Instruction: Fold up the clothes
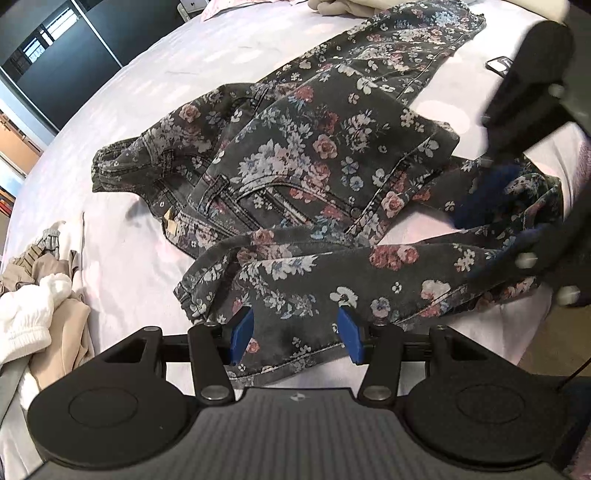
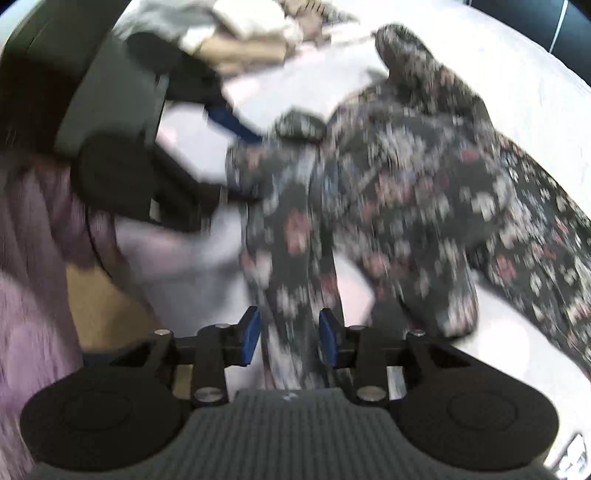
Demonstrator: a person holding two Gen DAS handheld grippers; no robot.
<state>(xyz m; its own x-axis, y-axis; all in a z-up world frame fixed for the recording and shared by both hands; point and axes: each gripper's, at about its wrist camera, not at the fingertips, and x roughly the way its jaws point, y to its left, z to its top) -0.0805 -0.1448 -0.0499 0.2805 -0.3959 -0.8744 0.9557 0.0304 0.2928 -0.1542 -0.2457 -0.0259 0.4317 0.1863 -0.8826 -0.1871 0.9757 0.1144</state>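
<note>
Dark floral jeans (image 1: 317, 155) lie crumpled on a white bed sheet (image 1: 147, 81), one leg stretching far right, the other curling toward me. My left gripper (image 1: 295, 332) has its blue pads on either side of the near leg hem, jaws wide, fabric between them. My right gripper (image 2: 290, 334) also straddles a strip of the jeans (image 2: 406, 177); that view is motion-blurred. The right gripper also shows in the left wrist view (image 1: 524, 155) over the other end of the leg. The left gripper shows in the right view (image 2: 147, 122).
A pile of beige, white and grey clothes (image 1: 40, 295) lies at the left bed edge. More light clothes (image 1: 347, 5) lie at the far end. A small dark object (image 1: 498, 65) lies on the sheet at right. Dark windows (image 1: 74, 55) stand beyond.
</note>
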